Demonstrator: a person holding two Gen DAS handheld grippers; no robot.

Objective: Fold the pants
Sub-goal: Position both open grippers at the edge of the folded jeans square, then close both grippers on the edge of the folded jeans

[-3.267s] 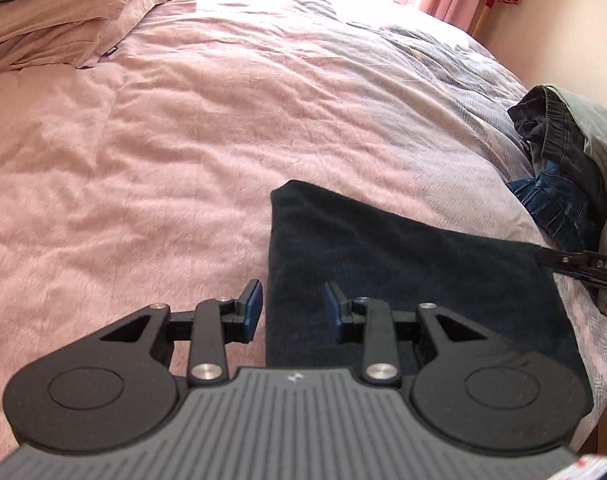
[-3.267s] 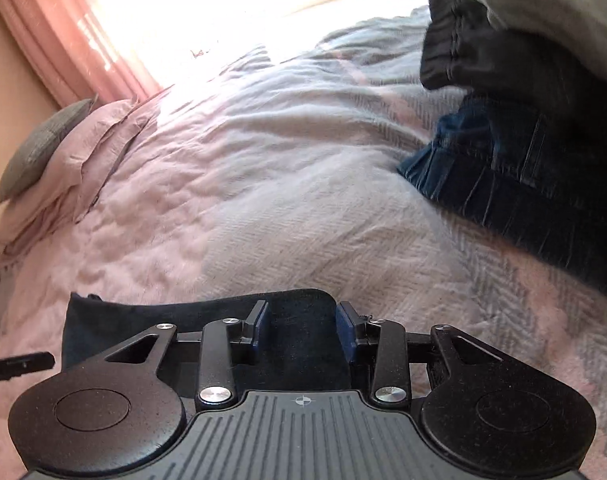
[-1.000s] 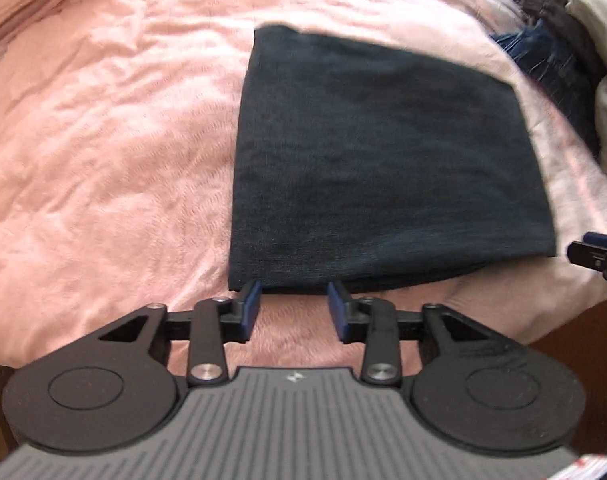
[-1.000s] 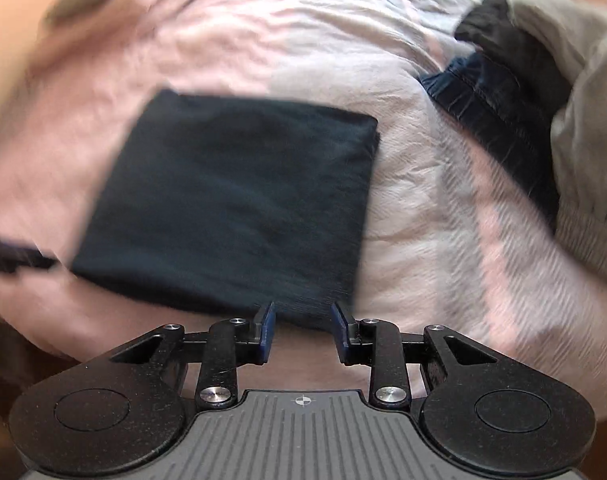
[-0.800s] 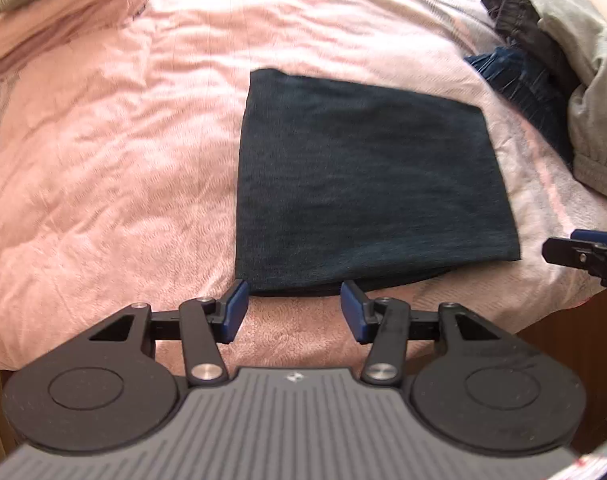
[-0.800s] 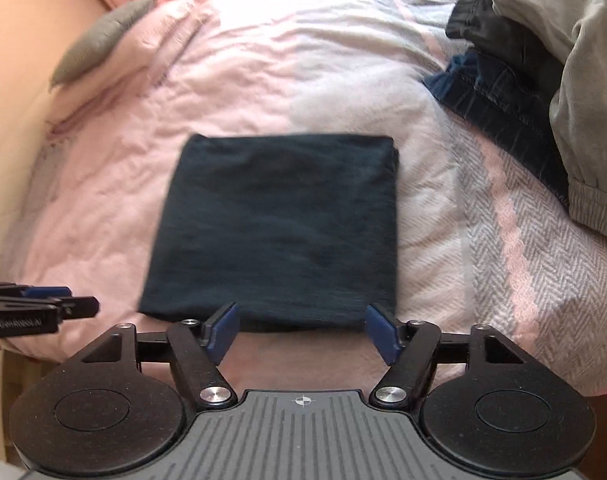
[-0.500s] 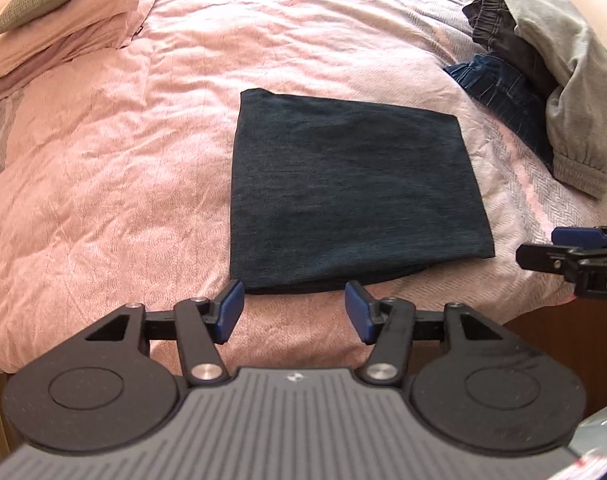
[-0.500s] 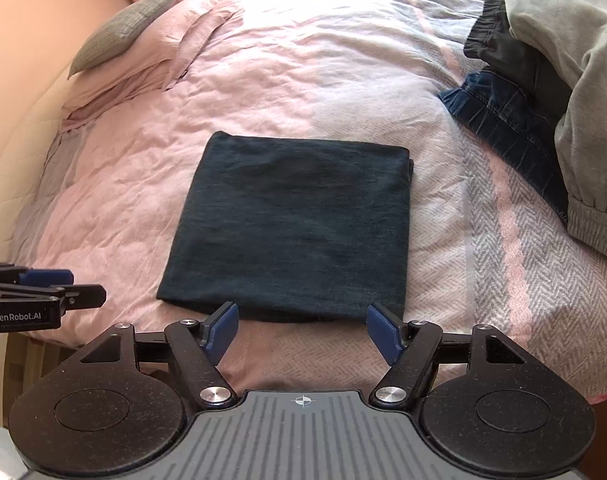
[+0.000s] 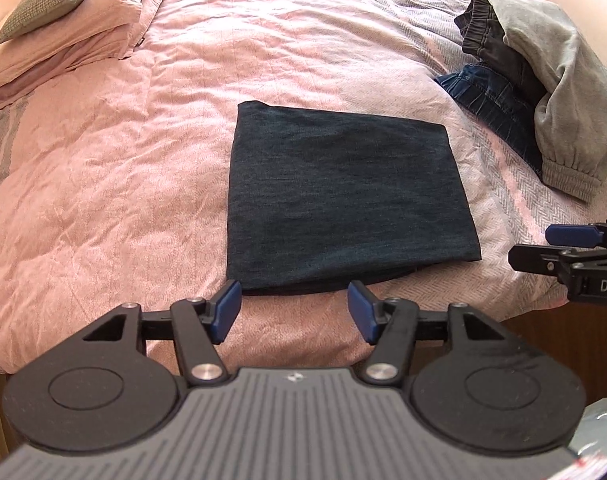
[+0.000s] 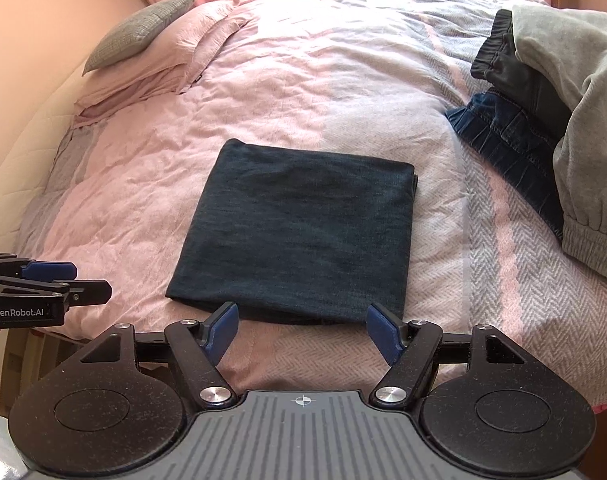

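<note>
The dark pants (image 9: 343,200) (image 10: 299,232) lie folded into a flat rectangle on the pink bed cover, near the bed's front edge. My left gripper (image 9: 295,306) hovers open just short of the fold's near edge, nothing between its blue pads. My right gripper (image 10: 303,330) is also open and empty, held back from the near edge of the fold. Each gripper shows in the other's view: the right gripper (image 9: 563,246) at the right edge, the left gripper (image 10: 59,284) at the left edge.
A heap of other clothes, grey sweatpants (image 9: 559,92) (image 10: 583,128) over blue jeans (image 9: 487,100) (image 10: 503,136), lies at the bed's right side. Pink pillows (image 9: 71,32) and a grey cushion (image 10: 139,32) sit at the far left. The bed's front edge runs just below the fold.
Both grippers have let go of the pants, opened wider and pulled back and up from the bed. The folded pants stay flat where they were laid.
</note>
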